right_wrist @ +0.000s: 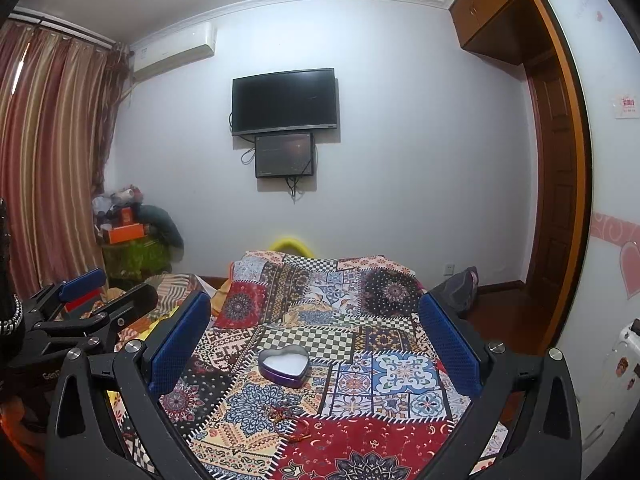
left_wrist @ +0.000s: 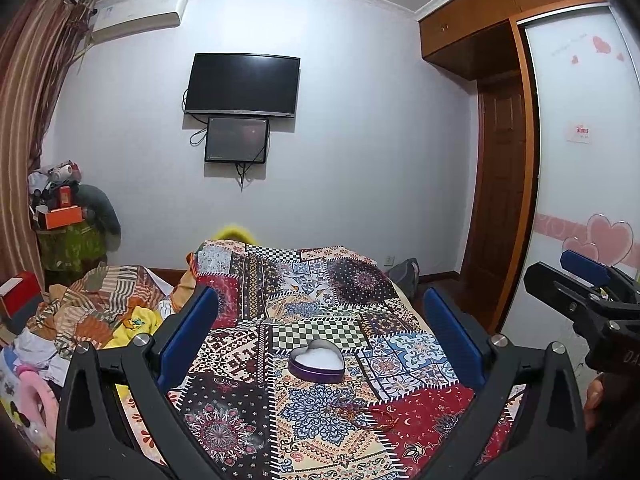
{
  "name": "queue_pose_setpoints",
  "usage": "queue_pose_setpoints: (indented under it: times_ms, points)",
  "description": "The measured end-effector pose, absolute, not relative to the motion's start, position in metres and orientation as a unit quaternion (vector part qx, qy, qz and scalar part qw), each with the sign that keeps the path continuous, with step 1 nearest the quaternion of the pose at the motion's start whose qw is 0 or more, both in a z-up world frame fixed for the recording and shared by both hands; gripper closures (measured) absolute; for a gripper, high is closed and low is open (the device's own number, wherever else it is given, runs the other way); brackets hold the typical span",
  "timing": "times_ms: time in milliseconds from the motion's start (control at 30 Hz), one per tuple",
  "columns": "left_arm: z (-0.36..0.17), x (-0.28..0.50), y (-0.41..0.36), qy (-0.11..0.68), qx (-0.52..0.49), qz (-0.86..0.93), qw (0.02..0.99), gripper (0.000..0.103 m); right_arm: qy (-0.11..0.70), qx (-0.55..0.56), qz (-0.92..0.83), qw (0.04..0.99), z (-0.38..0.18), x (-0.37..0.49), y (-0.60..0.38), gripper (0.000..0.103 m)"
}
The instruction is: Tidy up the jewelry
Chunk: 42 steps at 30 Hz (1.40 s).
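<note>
A heart-shaped purple tin [left_wrist: 317, 361] with a white inside lies open on the patchwork bedspread [left_wrist: 320, 280]; the right wrist view shows the same tin [right_wrist: 285, 365]. Just in front of it lies a thin red string bracelet [left_wrist: 360, 414], hard to tell from the pattern, seen again as the bracelet [right_wrist: 292, 424]. My left gripper [left_wrist: 320, 332] hangs open above the bed, its blue pads wide on both sides of the tin. My right gripper [right_wrist: 316, 332] is open the same way. Neither holds anything.
The right gripper's body [left_wrist: 580, 304] shows at the right edge of the left view, the left gripper's body [right_wrist: 80, 312] at the left of the right view. A heap of clothes [left_wrist: 80, 320] lies left of the bed. A wardrobe [left_wrist: 580, 160] stands to the right.
</note>
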<state>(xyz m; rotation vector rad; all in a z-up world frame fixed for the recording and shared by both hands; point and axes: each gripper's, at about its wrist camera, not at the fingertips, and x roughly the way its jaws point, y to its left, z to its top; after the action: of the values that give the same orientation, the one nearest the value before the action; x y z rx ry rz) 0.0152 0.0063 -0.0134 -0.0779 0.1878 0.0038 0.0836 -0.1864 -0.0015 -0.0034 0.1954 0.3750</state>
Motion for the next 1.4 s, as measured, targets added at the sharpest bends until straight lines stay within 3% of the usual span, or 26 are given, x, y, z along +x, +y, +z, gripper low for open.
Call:
queue_pose_setpoints:
  times_ms: [1400]
  points:
    - [-0.034, 0.050, 0.012, 0.140, -0.039, 0.011, 0.989, 0.000, 0.146, -0.008, 0.175, 0.974, -0.023, 0.111, -0.186, 0.000]
